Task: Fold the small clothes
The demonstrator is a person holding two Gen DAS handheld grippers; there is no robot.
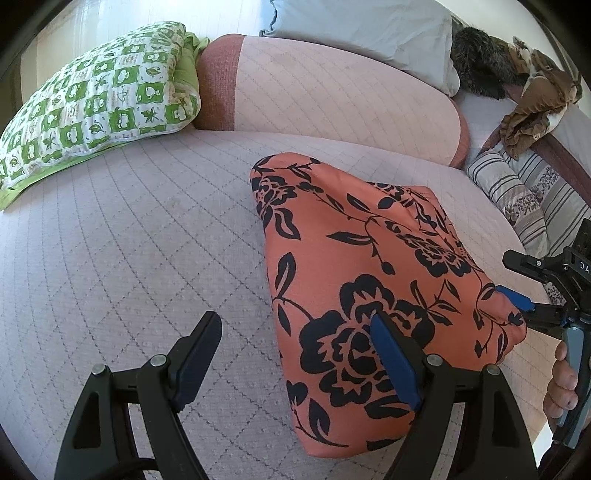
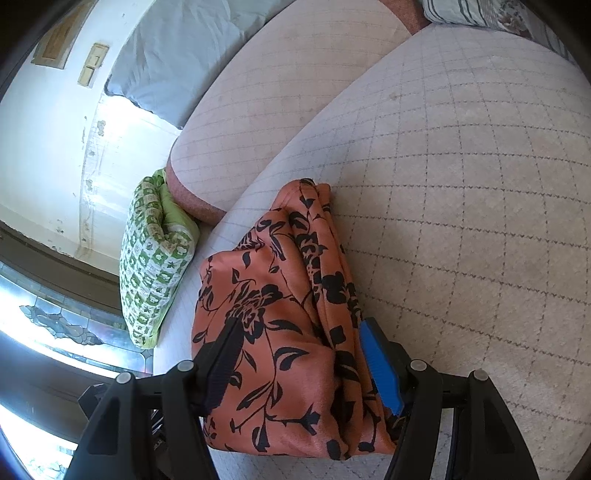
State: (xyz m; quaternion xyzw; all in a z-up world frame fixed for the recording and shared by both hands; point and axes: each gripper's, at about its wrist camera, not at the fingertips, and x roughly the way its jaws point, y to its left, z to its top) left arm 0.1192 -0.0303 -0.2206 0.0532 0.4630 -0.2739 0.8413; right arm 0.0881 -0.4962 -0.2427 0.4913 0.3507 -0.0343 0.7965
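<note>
A folded orange garment with a black flower print [image 1: 362, 266] lies on the quilted bed cover [image 1: 129, 258]. My left gripper [image 1: 295, 317] stands open at the garment's near left edge. Its blue-padded finger [image 1: 395, 358] hangs over the cloth and its black finger [image 1: 195, 350] over bare cover. My right gripper [image 2: 301, 325] straddles the other end of the garment [image 2: 280, 332], jaws apart. Its black finger [image 2: 221, 362] lies over the cloth, which reaches past it, and its blue pad [image 2: 380, 365] sits beside the folded edge. From the left wrist view, the right gripper [image 1: 517, 306] comes in at the garment's right corner.
A green and white patterned pillow [image 1: 96, 99] lies at the far left. A long pink bolster [image 1: 332, 85] runs along the back, with a pale blue pillow [image 1: 388, 29] behind it. Striped bedding [image 1: 524, 192] and a brown cloth [image 1: 535, 96] sit far right. A hand [image 1: 561, 380] holds the right gripper's handle.
</note>
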